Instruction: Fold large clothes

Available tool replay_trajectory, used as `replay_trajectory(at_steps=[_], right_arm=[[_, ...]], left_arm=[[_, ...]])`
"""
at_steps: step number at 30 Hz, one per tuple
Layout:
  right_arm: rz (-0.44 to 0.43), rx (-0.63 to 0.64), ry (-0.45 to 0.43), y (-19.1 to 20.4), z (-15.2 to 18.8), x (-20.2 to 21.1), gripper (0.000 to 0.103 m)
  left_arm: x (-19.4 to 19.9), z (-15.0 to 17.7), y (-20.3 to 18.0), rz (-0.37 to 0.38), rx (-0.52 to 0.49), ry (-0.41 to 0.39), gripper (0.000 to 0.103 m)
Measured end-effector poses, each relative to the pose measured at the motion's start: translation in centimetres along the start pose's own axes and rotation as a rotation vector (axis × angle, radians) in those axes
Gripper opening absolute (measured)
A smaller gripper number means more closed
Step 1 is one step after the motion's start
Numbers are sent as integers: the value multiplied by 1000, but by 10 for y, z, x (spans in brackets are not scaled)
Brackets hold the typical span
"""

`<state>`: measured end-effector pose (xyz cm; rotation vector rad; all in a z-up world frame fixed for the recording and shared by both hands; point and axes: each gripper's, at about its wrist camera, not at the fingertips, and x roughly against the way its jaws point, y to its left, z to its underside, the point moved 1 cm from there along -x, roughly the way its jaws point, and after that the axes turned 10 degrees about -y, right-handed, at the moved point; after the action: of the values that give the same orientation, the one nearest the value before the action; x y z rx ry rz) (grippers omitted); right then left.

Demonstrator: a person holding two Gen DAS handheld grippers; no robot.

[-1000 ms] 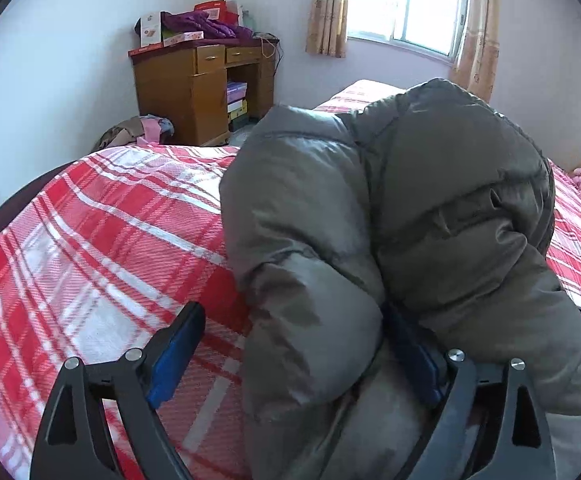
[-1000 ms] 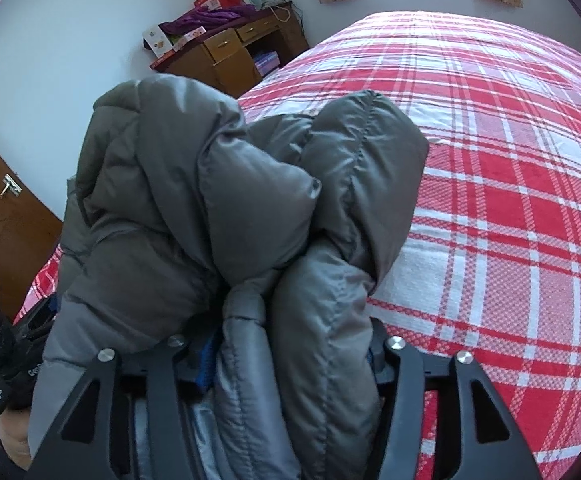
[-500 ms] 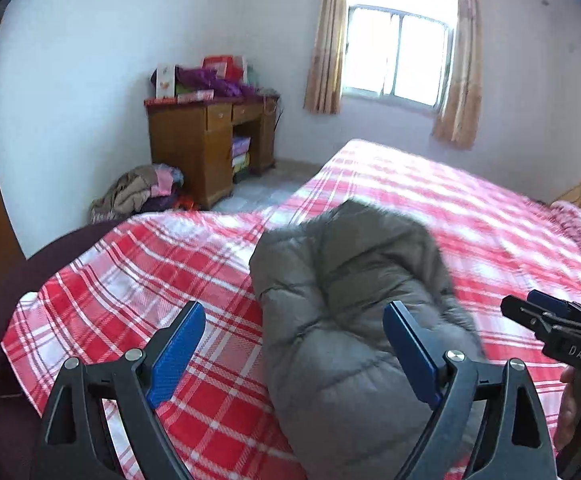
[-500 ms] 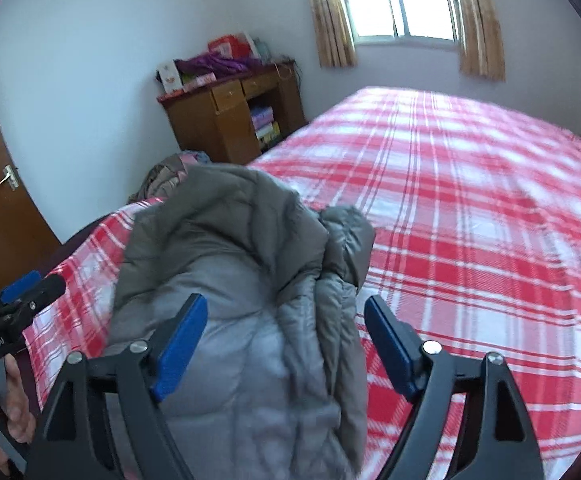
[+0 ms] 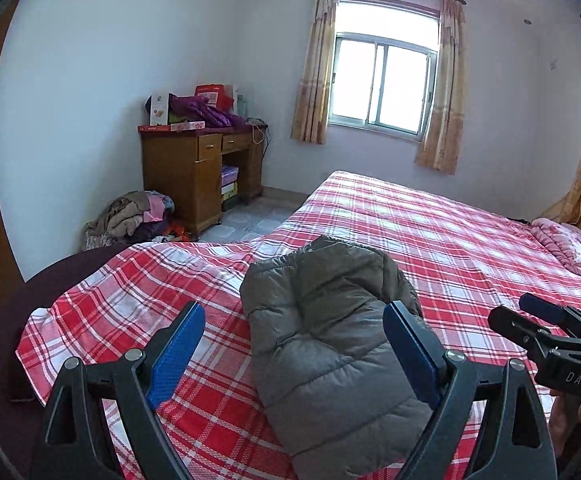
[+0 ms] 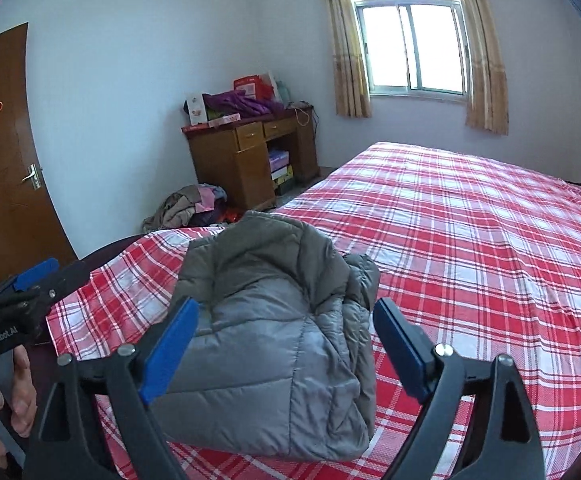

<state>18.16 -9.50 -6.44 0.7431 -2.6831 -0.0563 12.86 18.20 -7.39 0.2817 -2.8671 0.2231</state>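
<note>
Left wrist view shows the left gripper (image 5: 294, 348) spread wide, its two blue pads (image 5: 176, 354) framing the folded grey padded jacket (image 5: 330, 344) without touching it; nothing is gripped. The jacket lies on the red plaid bedspread (image 5: 450, 248) just ahead of and below the fingertips, lapped over itself into one thick bundle, its darker hood end pointing away from the tool. To the right of this gripper, the right gripper (image 5: 546, 330) enters the frame from the side, with part of a hand (image 5: 570, 416) under it.

In the right wrist view, the right gripper (image 6: 286, 344) has its jaws opening, already wide, and the jacket (image 6: 274, 344) sits on the bed beyond and beneath them, free of both pads (image 6: 398, 350). To the left of this tool the left gripper (image 6: 30, 284) pokes in, held by a hand (image 6: 6, 404).

Counted: one jacket, two grippers, two blue pads on each. Farther ahead of the tools stand one wooden desk (image 5: 198, 172) with boxes and a purple garment on top, one heap of clothes (image 5: 138, 216) on the floor beside it, one window (image 5: 382, 84) with two curtains, and one brown door (image 6: 2, 184) off to the left. One pink blanket (image 5: 566, 244) lies far right on the bed.
</note>
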Motion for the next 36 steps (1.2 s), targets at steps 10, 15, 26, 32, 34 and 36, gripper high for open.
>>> replay_trajectory(at_steps=[10,15,26,32,34,36], right_arm=[[-4,7,-11,7,2,7,91],[-8,6,-13,7,2,7,91],[-8,0,-9,8,4,7,92],[-11,3,-11,10,4,7,92],[-12,3,-11,10,4,7,92],[-13,1,-10,10,4,7,92]], left_arm=[[0,1,1,1,4,2,91],[-1,2,1,1,4,6,91],[-2,5,0,1,5,11,91],[-2,5,1,2,6,10,91],[-3,5,1,2,4,11,91],[-2,5,1,2,4,10,91]])
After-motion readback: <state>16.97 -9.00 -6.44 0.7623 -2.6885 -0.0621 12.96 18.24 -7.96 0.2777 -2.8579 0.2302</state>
